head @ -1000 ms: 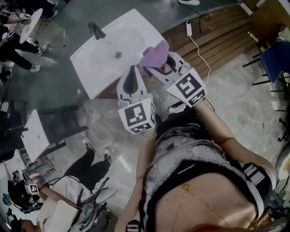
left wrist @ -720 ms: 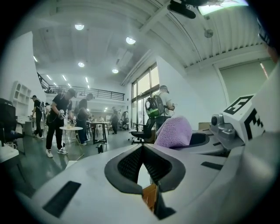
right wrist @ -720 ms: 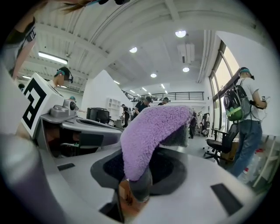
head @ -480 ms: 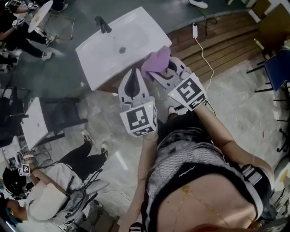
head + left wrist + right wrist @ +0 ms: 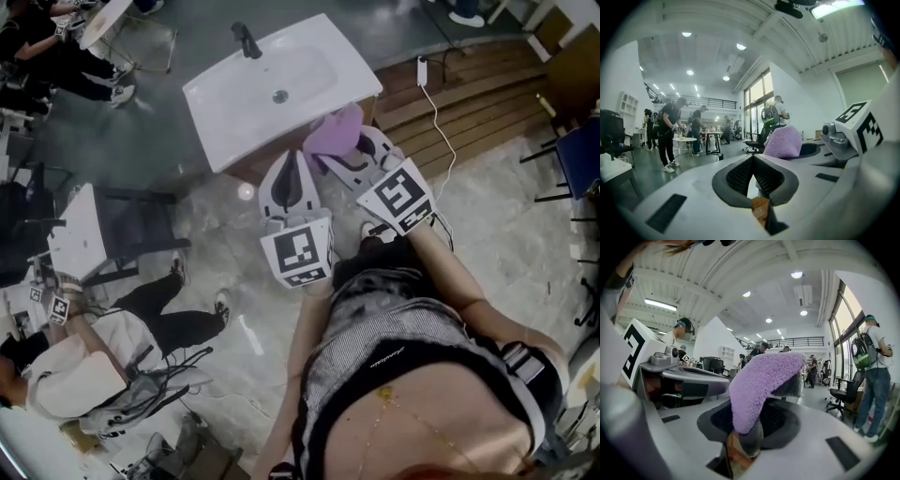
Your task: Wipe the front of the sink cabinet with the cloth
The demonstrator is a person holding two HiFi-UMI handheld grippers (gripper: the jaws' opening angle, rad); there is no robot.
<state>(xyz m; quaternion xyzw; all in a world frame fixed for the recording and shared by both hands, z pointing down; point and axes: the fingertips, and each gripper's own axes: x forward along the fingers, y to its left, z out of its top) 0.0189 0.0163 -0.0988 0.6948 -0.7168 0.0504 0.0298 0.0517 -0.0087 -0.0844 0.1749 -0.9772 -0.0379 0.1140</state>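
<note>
Approach step: right gripper (image 5: 345,150) clamps purple cloth (image 5: 335,131) near sink's (image 5: 234,103) front edge; left gripper (image 5: 292,157) closed, empty. Next, likely: press cloth onto cabinet front (image 5: 246,170).

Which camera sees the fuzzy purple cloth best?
The right gripper view: the cloth fills its middle, pinched by the right gripper. The head view shows it small near the sink; the left gripper view shows just a lump.
</note>
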